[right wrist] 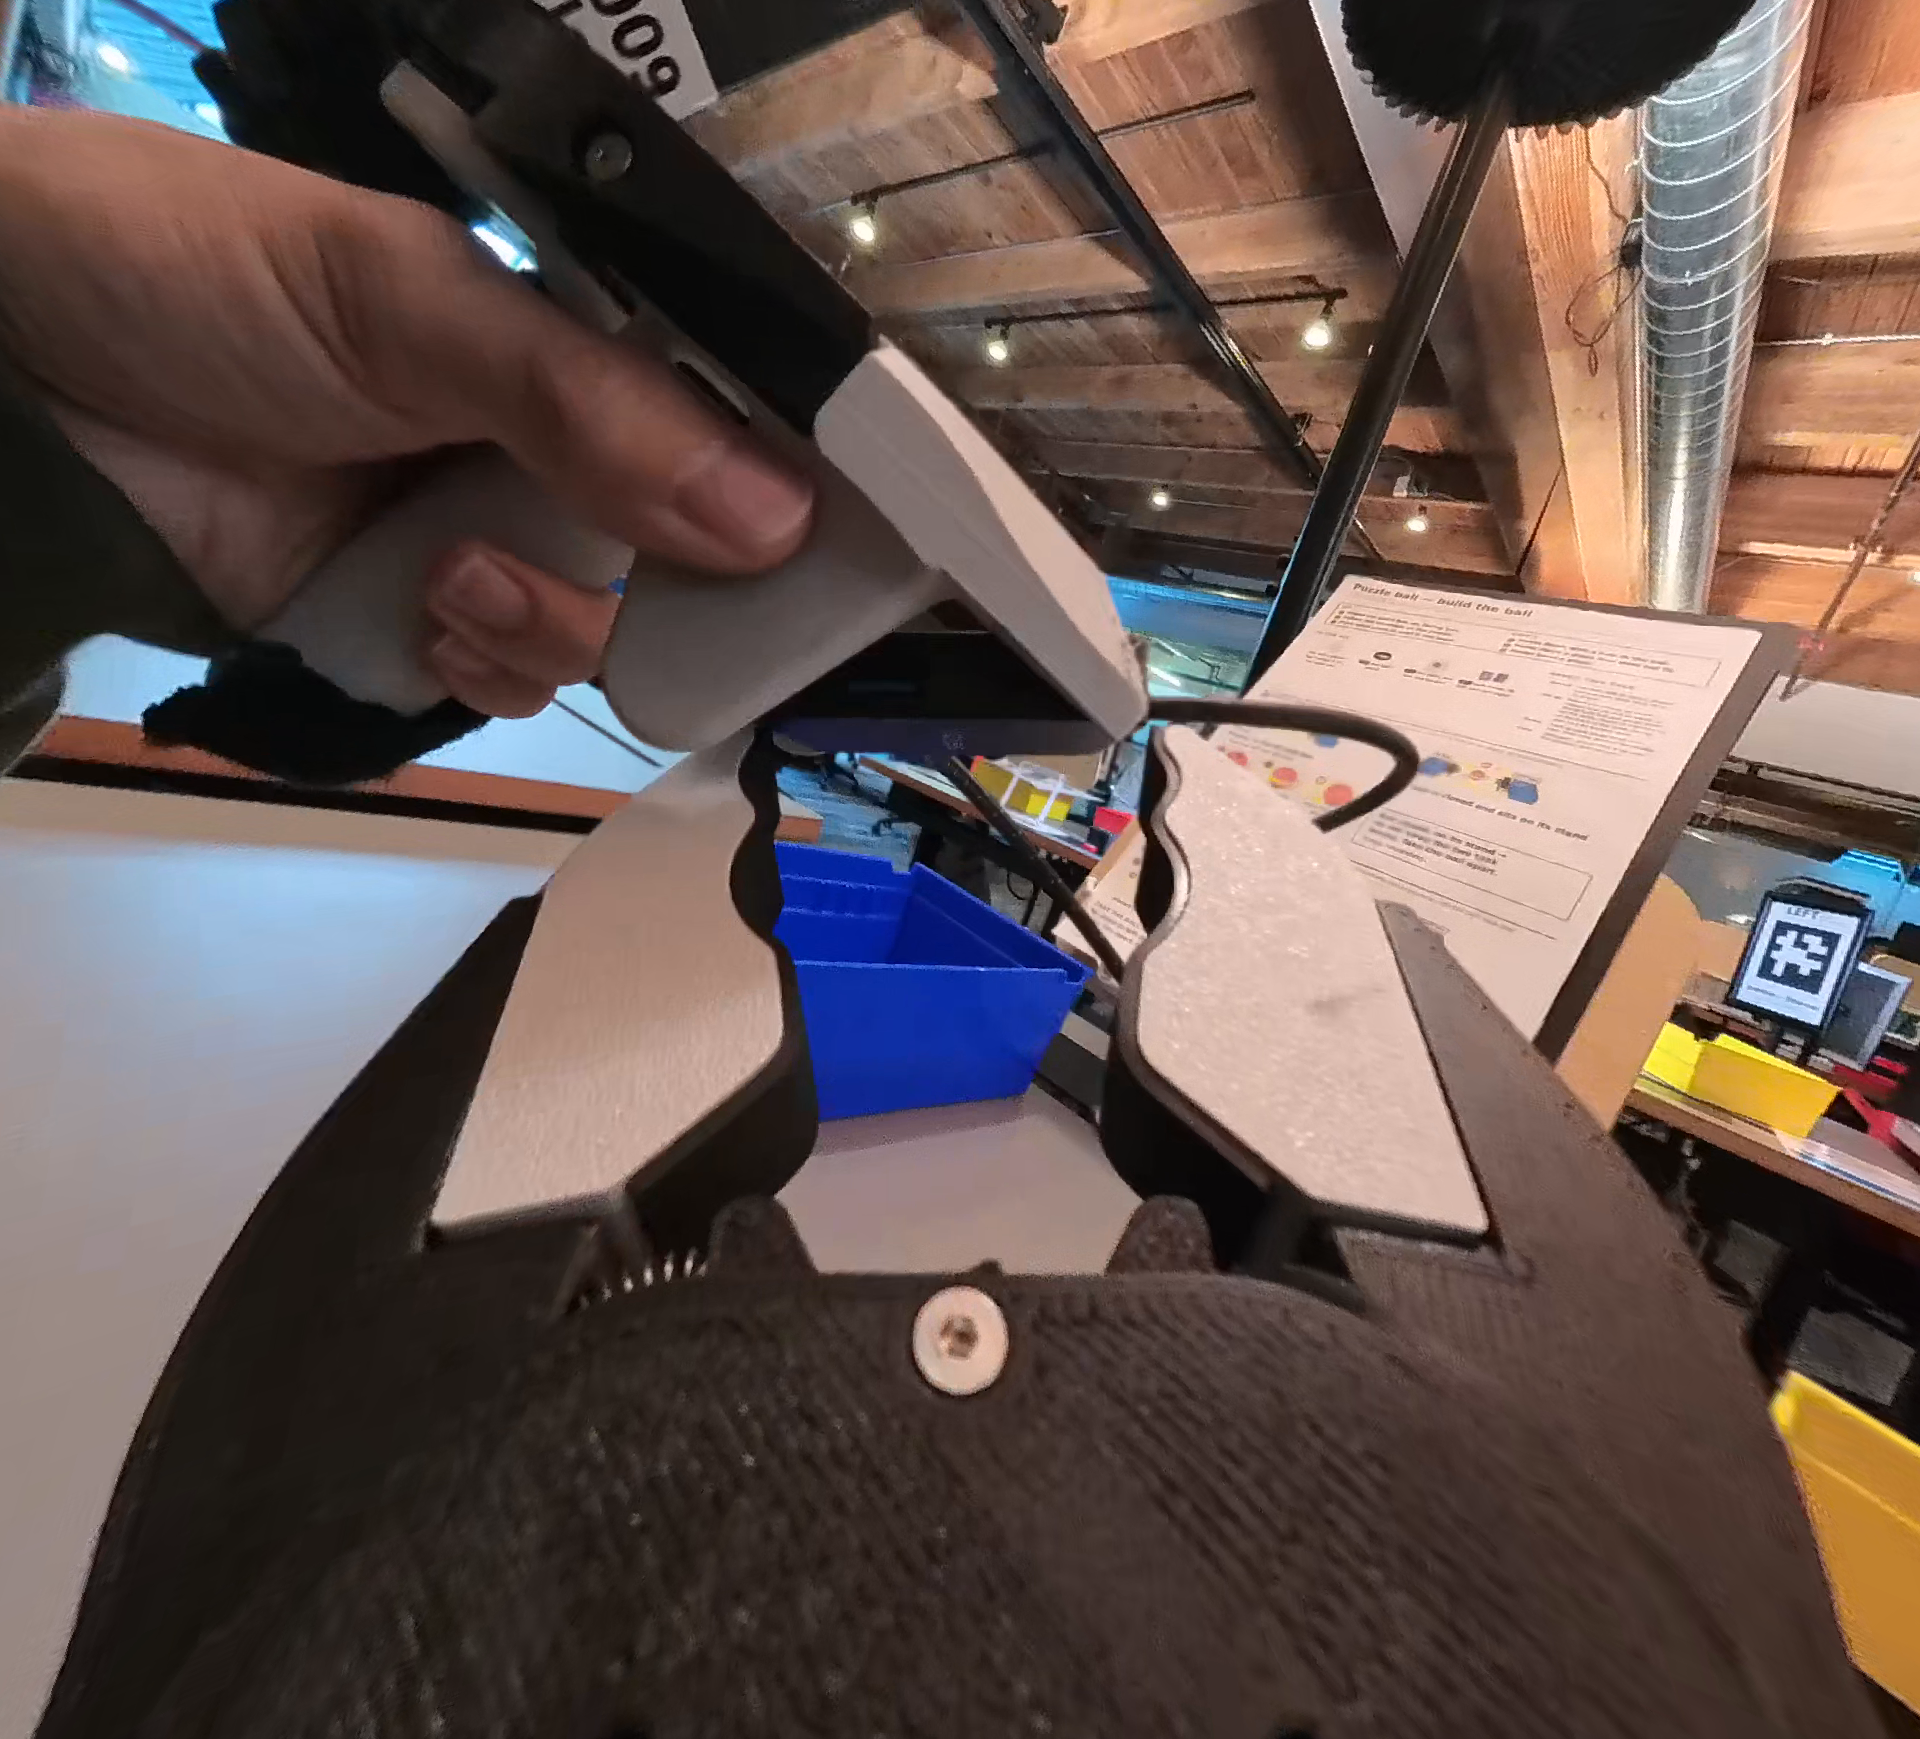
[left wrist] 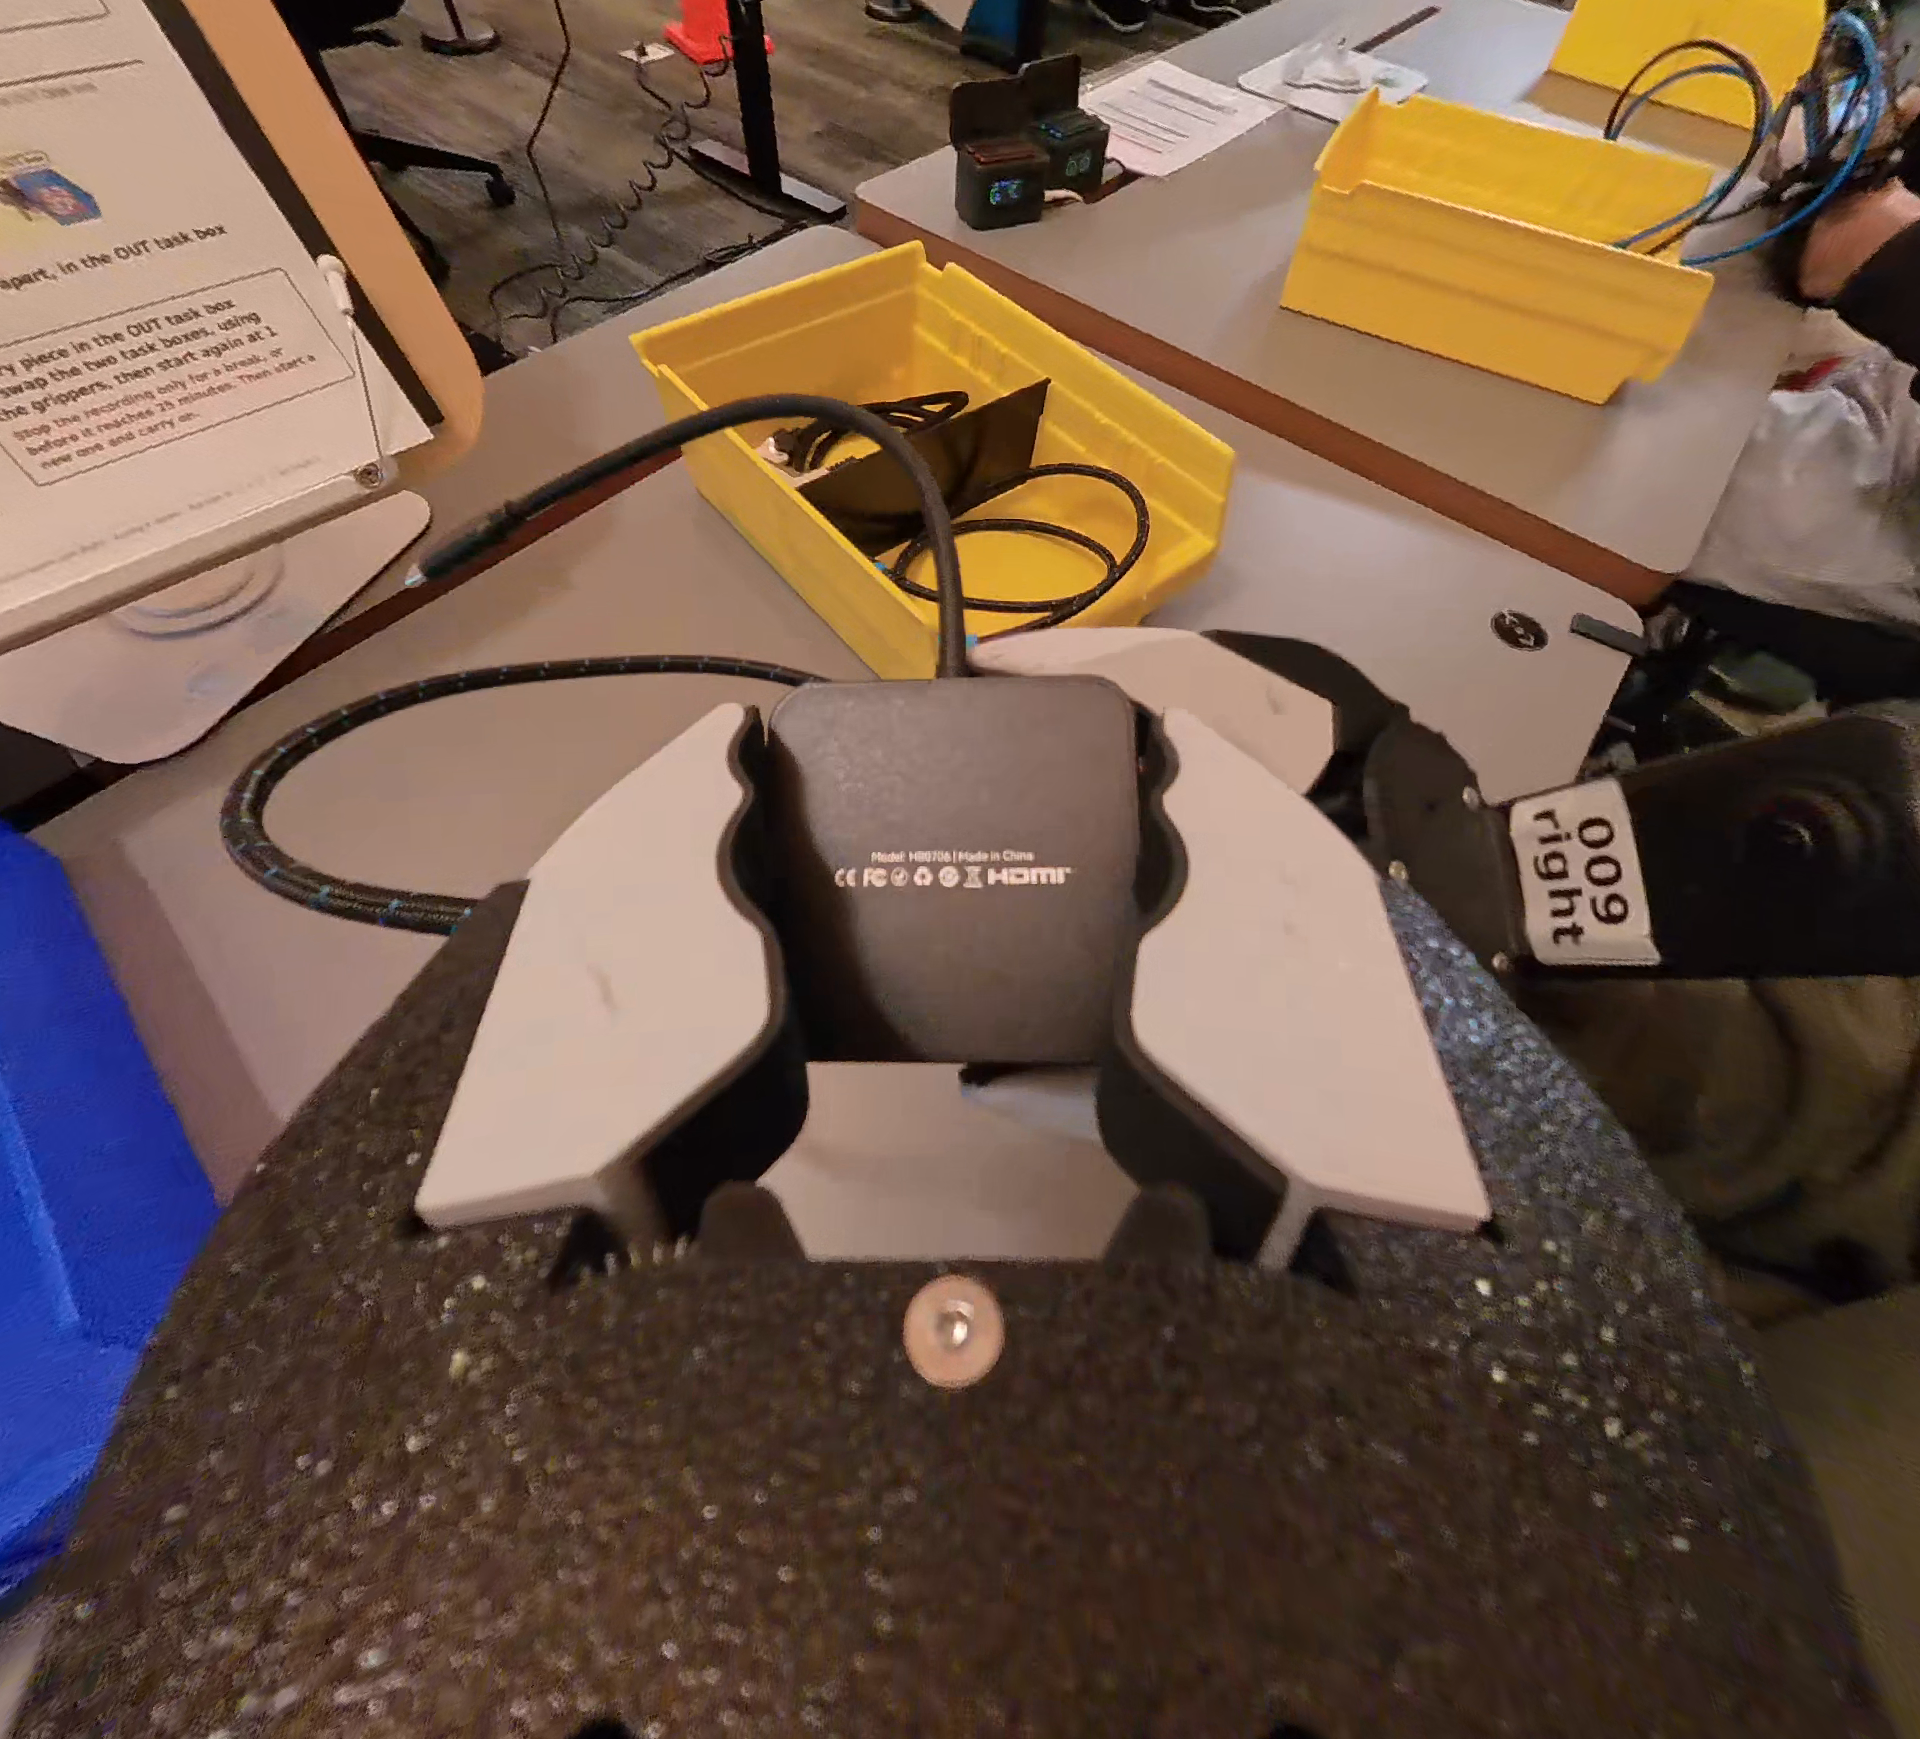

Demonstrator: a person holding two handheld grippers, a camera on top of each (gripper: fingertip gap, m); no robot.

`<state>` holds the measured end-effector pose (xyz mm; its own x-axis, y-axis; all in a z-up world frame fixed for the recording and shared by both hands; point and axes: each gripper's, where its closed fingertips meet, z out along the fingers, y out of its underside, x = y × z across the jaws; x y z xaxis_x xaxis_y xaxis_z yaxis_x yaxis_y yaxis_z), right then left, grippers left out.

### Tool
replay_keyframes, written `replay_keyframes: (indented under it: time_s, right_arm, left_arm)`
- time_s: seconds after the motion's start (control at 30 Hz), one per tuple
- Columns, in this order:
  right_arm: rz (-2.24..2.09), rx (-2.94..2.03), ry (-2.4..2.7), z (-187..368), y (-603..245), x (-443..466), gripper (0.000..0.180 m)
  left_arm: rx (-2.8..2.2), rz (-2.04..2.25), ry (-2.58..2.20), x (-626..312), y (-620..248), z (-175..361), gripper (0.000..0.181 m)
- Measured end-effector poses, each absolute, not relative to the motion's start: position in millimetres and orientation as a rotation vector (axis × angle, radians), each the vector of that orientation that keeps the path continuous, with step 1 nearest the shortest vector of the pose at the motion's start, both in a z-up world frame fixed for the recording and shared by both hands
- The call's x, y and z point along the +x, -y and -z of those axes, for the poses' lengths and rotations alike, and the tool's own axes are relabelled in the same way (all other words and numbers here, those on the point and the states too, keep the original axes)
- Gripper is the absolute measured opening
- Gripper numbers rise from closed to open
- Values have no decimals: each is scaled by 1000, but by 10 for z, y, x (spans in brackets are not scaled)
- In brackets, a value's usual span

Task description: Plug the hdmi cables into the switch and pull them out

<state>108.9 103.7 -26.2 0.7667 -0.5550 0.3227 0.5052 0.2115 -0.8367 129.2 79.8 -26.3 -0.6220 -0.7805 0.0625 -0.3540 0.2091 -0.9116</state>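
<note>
My left gripper point(left wrist: 951, 723) is shut on the black HDMI switch point(left wrist: 951, 868), which is held flat between its grey fingers above the table. A thin black cable point(left wrist: 831, 422) leaves the switch's far edge and arcs left to a free plug point(left wrist: 468, 536). A braided black cable point(left wrist: 312, 806) loops out to the left from under the switch. My right gripper point(right wrist: 961, 754) is open, with its tips just under the switch point(right wrist: 935, 692). The thin cable point(right wrist: 1039, 868) runs through its gap. In the left wrist view the right gripper point(left wrist: 1143, 666) sits just behind the switch.
A yellow bin point(left wrist: 1184, 484) with coiled cables and a black divider stands behind the switch. Two more yellow bins point(left wrist: 1496, 255) sit on the neighbouring table. A blue bin point(right wrist: 935, 1014) and an instruction board point(right wrist: 1507, 754) stand to the left. A hand point(right wrist: 312, 390) holds the left gripper.
</note>
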Motion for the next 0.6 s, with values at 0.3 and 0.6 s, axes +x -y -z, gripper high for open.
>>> replay_keyframes:
  time_s: [0.3,0.6]
  right_arm:
    - [802,-1117,-42,353,-1035,1152,67]
    - [807,-1151,108,465,-1067,1141,70]
  left_arm:
    - [-1158,1522,-2041,1325,-747,361,68]
    - [-1162,1461,-2124,1297,-792,483,69]
